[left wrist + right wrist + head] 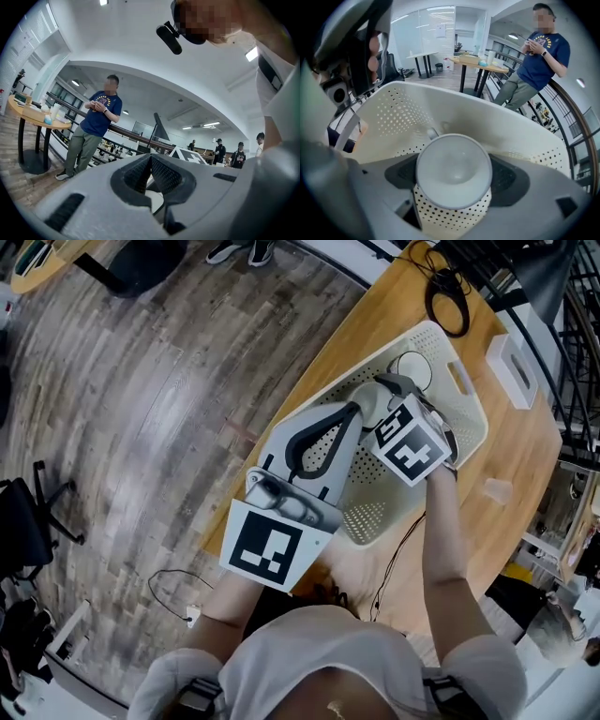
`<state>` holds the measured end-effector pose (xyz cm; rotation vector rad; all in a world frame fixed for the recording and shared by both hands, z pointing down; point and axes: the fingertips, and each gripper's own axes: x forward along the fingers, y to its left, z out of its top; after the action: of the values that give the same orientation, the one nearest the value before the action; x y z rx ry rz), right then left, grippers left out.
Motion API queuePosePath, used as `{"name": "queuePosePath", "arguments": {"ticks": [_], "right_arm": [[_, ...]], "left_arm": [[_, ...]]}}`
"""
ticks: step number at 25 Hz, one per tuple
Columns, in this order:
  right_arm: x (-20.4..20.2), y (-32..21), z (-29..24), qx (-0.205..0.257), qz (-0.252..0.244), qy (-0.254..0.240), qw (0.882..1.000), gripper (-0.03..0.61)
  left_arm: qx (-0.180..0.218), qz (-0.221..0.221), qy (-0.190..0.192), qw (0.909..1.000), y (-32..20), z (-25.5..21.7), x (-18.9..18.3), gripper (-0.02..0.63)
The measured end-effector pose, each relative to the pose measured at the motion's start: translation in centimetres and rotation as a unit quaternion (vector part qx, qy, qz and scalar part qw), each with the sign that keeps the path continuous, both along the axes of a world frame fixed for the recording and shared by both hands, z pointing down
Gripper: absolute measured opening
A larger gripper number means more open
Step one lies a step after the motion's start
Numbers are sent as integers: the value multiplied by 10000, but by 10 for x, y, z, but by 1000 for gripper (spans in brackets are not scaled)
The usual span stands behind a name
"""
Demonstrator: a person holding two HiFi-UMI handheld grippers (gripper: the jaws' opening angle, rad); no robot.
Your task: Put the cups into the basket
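Cup clamped in right claw, over basket, handle mostly hidden

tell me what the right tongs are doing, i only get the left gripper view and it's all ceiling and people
observer: the right gripper has its tongs shut on a white cup.
operator: is it at the basket
observer: yes, the cup hangs inside the perforated white basket, whose walls rise around it.
operator: where's the basket sitting
observer: on a wooden table, seen in the head view.
operator: anything in it already
observer: the head view shows a round white rim at the basket's far end, which looks like a second cup.
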<state>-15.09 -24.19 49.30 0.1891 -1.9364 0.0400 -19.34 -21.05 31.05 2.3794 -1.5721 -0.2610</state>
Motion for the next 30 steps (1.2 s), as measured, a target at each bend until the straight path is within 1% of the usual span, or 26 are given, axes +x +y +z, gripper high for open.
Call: {"name": "queuePosePath", "arguments": {"ticks": [4,11,15,22,25,30], "right_arm": [[-2,-6,6,57,30,123,9999,417],[-6,-7,7,51,36,12,10000,419],[-6,-6,10,50,-91,-123,9999,419],[-8,-6,-9,213,-191,-209,9994,419],[-7,-3,-24,296,-105,-399,9987,419],[4,-3,-44,560,73,-587,9967,419]], "left_arm": [[-37,20,-55,10000,0,6,0,6],[-85,1,-53,10000,0,10,-2,6],[-128,51,-71,9999,0,11,1,6],[-159,73,-72,9998,0,11,1,6],[-166,97,-101,9998,2,10,5,6],[-170,95,-154,9997,4,7,12,6]]}}
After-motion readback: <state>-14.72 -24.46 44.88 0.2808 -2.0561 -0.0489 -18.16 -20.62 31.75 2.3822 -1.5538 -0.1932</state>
